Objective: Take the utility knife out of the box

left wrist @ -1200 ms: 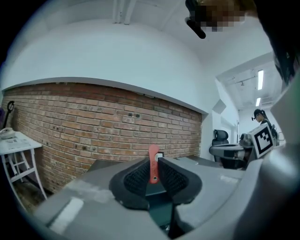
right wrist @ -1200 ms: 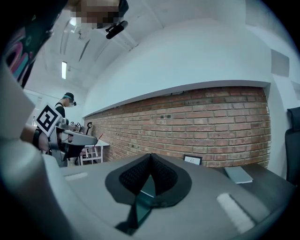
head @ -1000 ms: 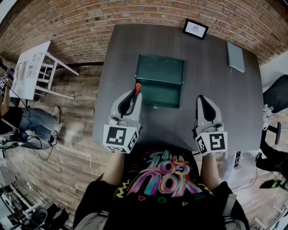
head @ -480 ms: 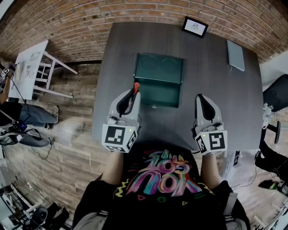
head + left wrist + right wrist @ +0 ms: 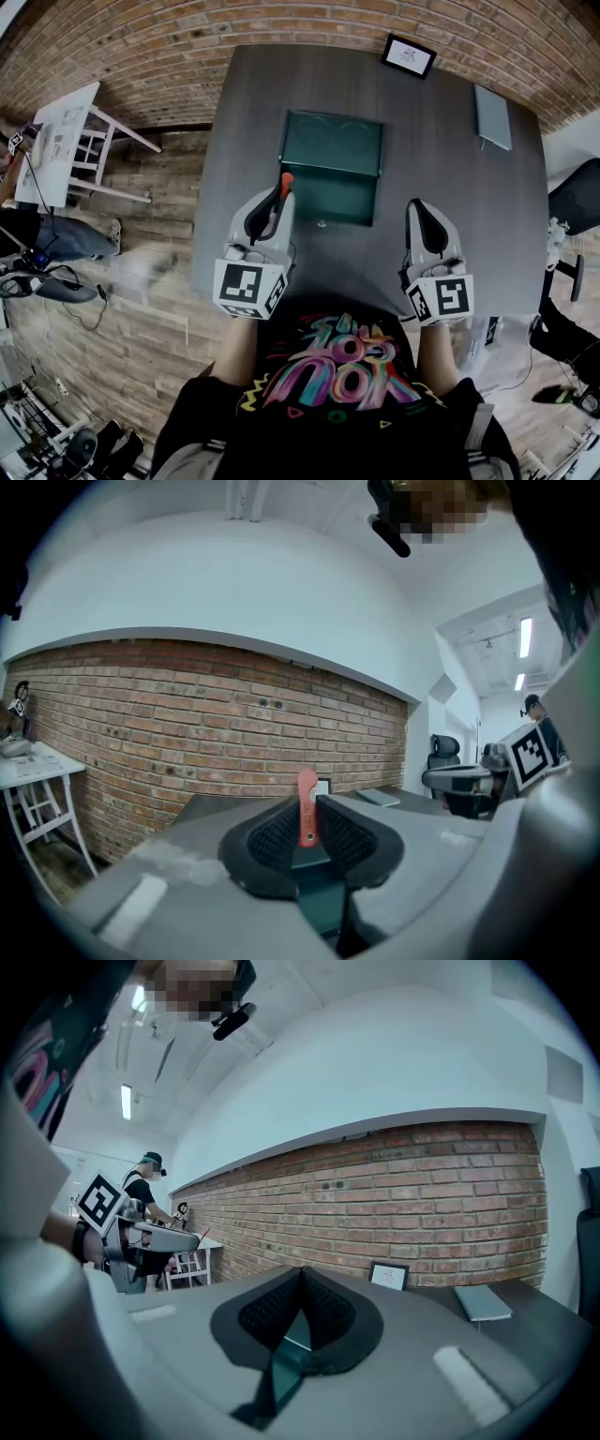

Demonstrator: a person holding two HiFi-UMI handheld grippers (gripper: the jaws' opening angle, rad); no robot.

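A framed picture is propped at the dark worktop's far edge, a grey notebook laid near its right corner. A white side table is seen on the wooden floor.

An office-like workroom: brick wall at 12 o'clock, wood floor at 9, a dark meeting table, an office chair at 3, ceiling strip lights.

Bright, even light came from ceiling strip lights above and left of the right gripper. Beyond it the brick wall bowed with wide-angle distortion, and dark vignetting cut the corners. The gripper's near body was blurred. Shadows on the table ahead were faint.
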